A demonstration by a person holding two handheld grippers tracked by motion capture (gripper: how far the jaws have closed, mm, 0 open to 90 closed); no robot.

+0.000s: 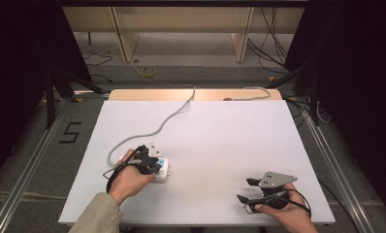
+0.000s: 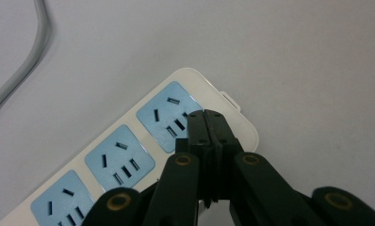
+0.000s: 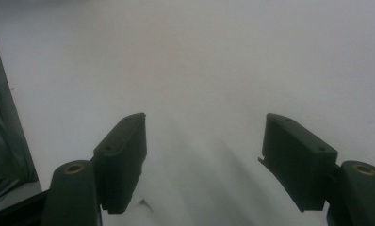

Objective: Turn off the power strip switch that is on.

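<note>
White power strip [image 2: 129, 155] with blue socket faces, lying on the pale tabletop [image 1: 220, 131] at its near left, grey cord [image 1: 169, 119] trailing toward the far edge. Left tongs [image 2: 205, 123] pressed together, tips over the end socket [image 2: 169, 115], gripping nothing. Right tongs [image 3: 204, 155] spread wide above bare tabletop at near right, well apart from the strip.

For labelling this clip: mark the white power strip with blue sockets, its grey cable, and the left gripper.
White power strip with blue sockets [image 2: 120, 157]: left gripper view, middle blue socket.
Grey cable [image 1: 169, 118]: high view, mid-run on the table.
Left gripper [image 2: 205, 123]: left gripper view, closed fingers' tips.
</note>
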